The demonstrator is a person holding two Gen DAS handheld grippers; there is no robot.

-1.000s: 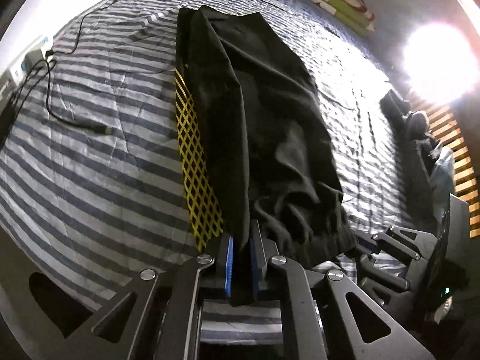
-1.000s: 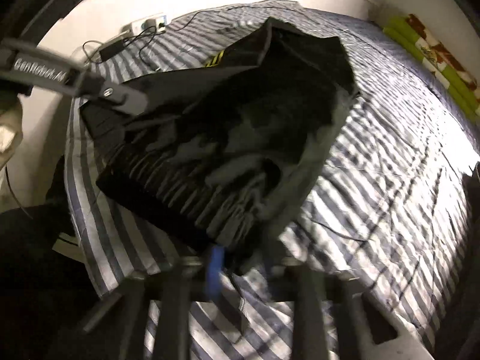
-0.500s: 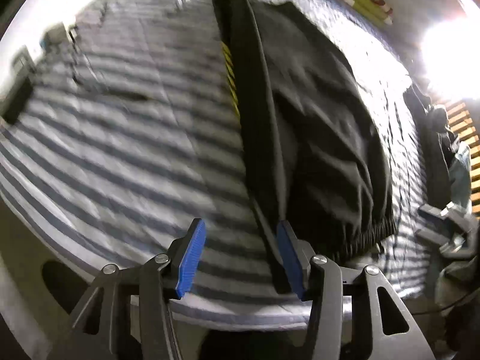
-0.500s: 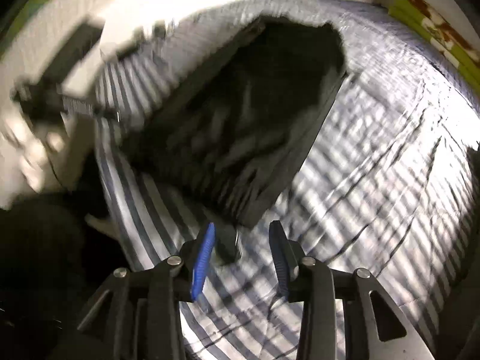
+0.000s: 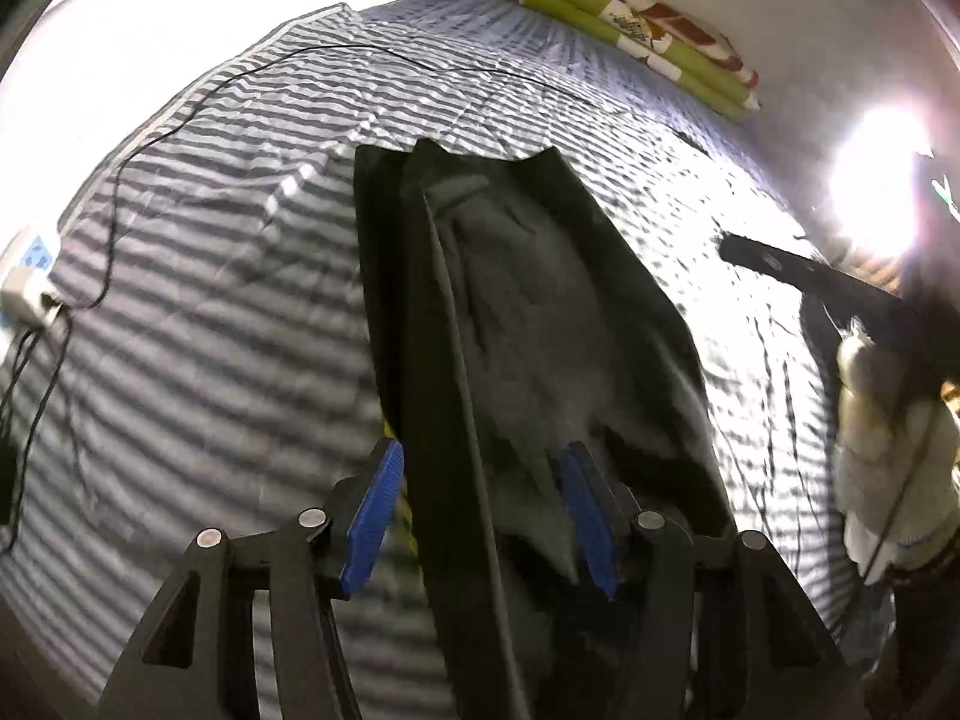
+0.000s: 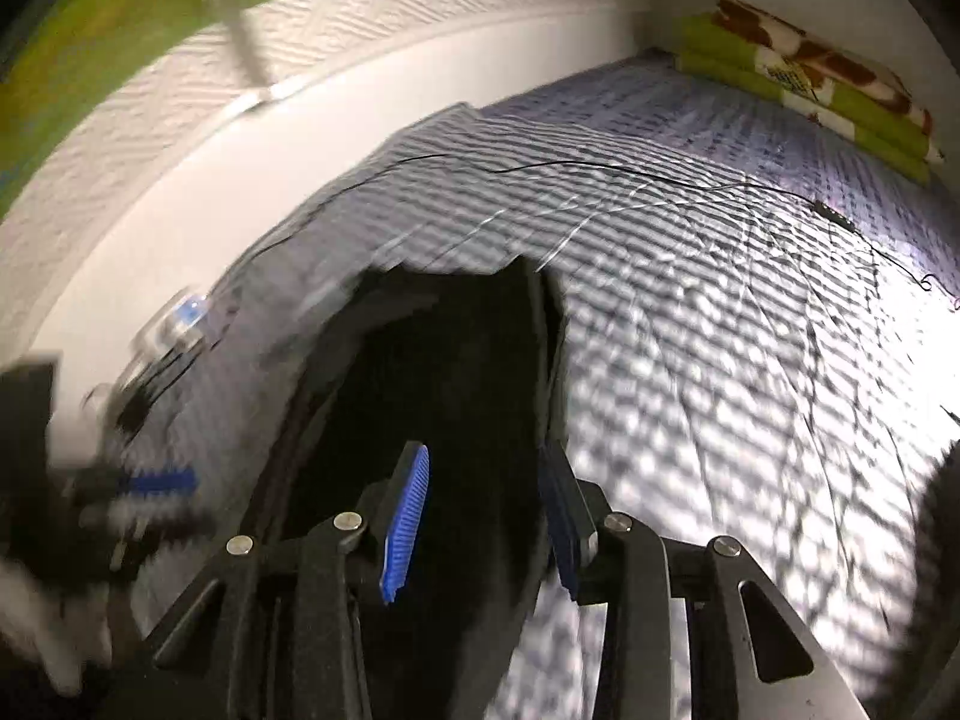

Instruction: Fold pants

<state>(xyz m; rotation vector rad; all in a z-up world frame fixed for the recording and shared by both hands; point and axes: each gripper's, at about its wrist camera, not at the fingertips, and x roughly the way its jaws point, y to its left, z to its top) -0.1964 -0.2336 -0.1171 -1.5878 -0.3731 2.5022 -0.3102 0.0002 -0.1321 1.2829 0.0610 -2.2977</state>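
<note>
The black pants (image 5: 540, 324) lie lengthwise on the striped bedsheet (image 5: 210, 300), folded over themselves, with a sliver of yellow pattern (image 5: 391, 427) at their left edge. My left gripper (image 5: 480, 519) hovers open over the near end of the pants, its blue pads (image 5: 372, 522) apart and holding nothing. In the right wrist view the pants (image 6: 444, 372) appear as a dark mass. My right gripper (image 6: 483, 519) is open above their near right edge. The right gripper (image 5: 810, 282) also shows at the right of the left wrist view, held by a pale-sleeved hand (image 5: 882, 420).
A black cable (image 5: 372, 48) runs across the sheet to a white power strip (image 5: 27, 294) at the left edge. A folded green patterned blanket (image 5: 648, 36) lies at the far end by the wall. A bright lamp (image 5: 876, 192) glares at right.
Both grippers were shut on the pants' end a second ago. They have since let go, opened and swung over the pants, which now lie folded on the bed.
</note>
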